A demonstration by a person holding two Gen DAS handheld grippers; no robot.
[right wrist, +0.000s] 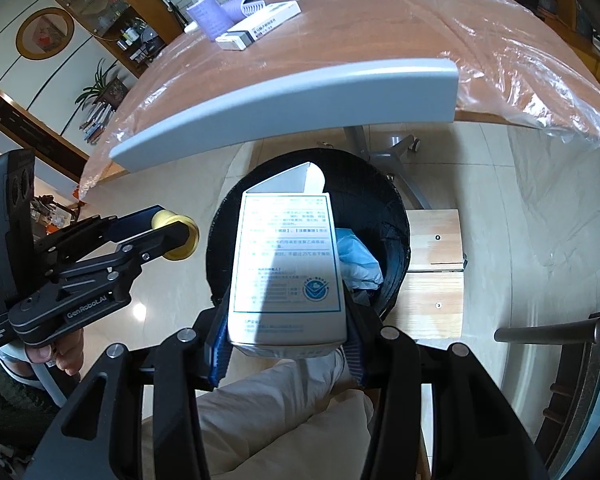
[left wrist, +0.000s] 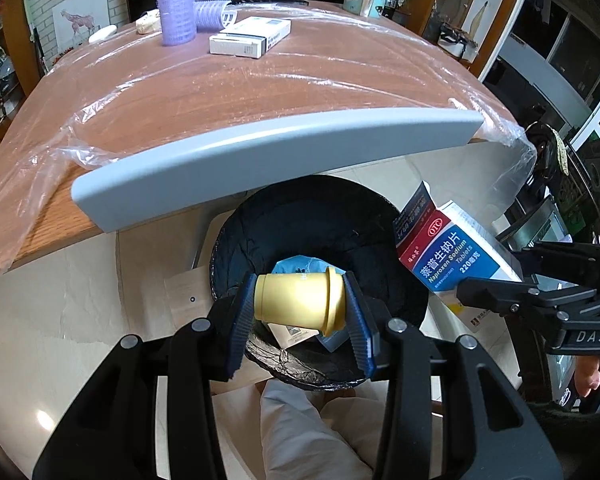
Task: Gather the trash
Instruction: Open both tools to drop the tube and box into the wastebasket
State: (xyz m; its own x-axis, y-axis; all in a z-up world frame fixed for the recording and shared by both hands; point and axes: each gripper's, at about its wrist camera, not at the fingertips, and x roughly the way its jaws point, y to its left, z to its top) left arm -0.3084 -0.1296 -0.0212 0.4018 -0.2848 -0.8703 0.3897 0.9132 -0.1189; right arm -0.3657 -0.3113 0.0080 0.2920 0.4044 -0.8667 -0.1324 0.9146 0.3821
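A yellow bottle (left wrist: 300,300) and a medicine box (right wrist: 288,264) are gripped by the left gripper (left wrist: 300,312) and right gripper (right wrist: 286,340) over the bin (left wrist: 260,216), with two boxes (left wrist: 252,36) and rollers (left wrist: 178,14) left at the table's (left wrist: 220,92) far edge.

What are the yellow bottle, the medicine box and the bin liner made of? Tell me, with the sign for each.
Yellow bottle: likely matte moulded plastic, smooth with a flanged rim.
Medicine box: printed, slightly glossy cardboard, open folded flap.
Bin liner: thin black plastic film, crinkled and faintly shiny.
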